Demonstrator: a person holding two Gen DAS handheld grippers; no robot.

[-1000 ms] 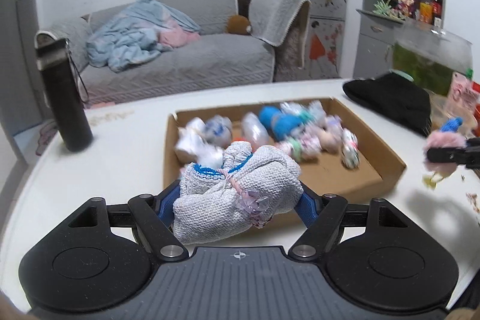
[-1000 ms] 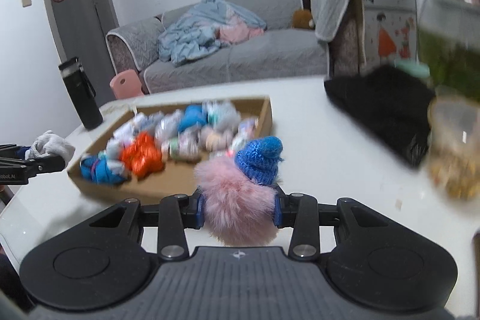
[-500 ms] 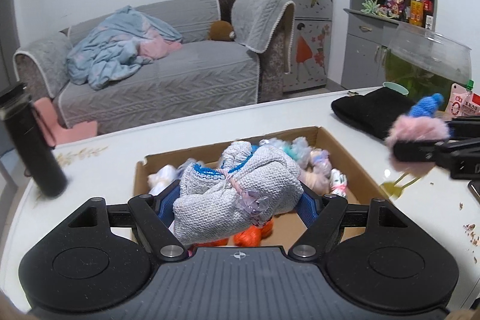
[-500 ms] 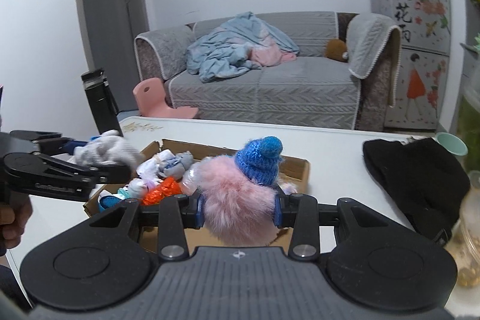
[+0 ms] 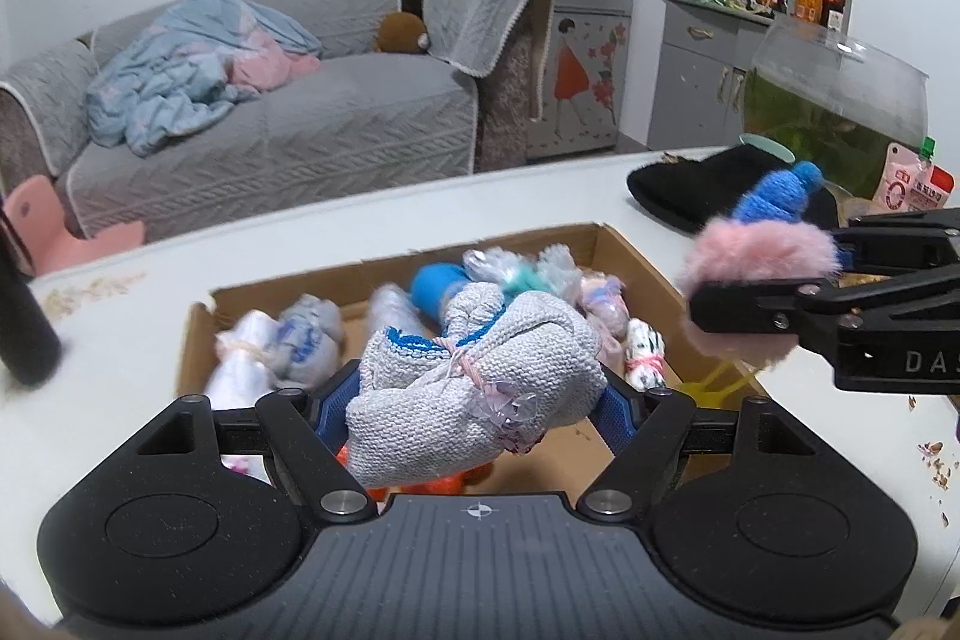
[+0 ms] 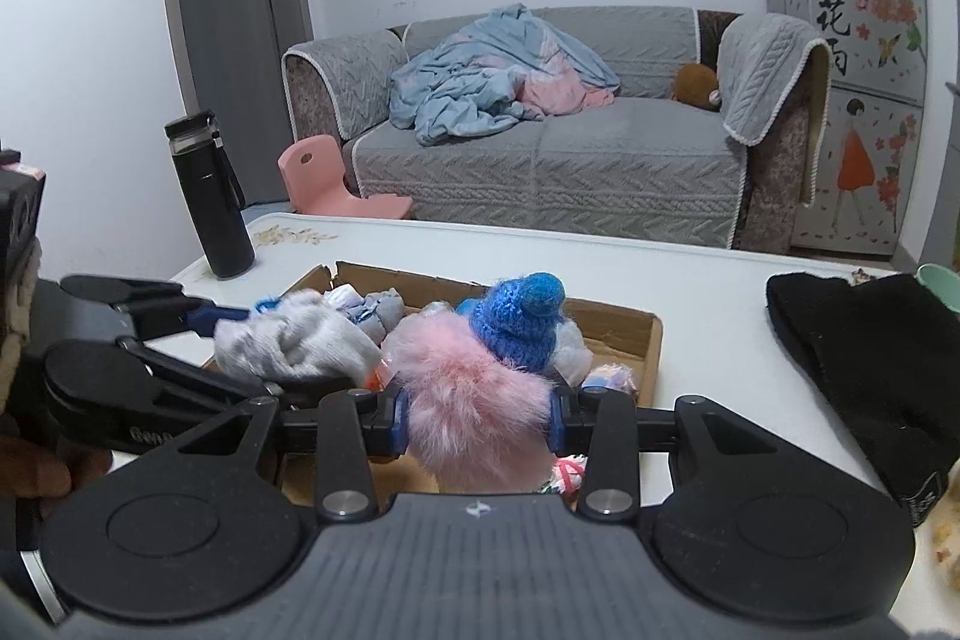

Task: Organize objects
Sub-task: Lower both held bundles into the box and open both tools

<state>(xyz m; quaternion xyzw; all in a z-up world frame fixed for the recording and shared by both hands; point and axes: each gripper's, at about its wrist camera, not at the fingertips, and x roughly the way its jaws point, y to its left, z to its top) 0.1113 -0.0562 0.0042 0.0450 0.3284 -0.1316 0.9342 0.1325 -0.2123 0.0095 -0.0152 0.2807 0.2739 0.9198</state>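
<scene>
A shallow brown cardboard tray (image 5: 636, 256) is seen lying flat on the white tabletop (image 5: 300, 244), its long axis running across the left wrist view, and it is already well stocked with small wrapped and knitted bundles, mostly packed toward its far half; bare cardboard floor is left at the near right corner. Much of the sorting is therefore judged done, with two items not yet set down. A grey knitted bundle with a blue hem, tied with a pink band (image 5: 474, 388) is clamped between the blue pads of the left gripper (image 5: 477, 403) and is held above the tray's near edge; its long axis lies crosswise between the pads, the tied, gathered end pointing up and away toward the tray's middle. A pink fluffy pompom topped by a small blue knitted cap (image 6: 480, 388) is pinched by the narrowly set right gripper (image 6: 479, 415), just beside the tray's right wall in the left wrist view; the cap is tilted up and slightly right, so its axis stands near upright. Whether the pompom hangs inside or just outside the tray rim cannot be told. Both releases are judged outstanding. A black knitted hat (image 6: 864, 376) is noted lying loose on the table, well apart from the tray, possibly left to be sorted.
</scene>
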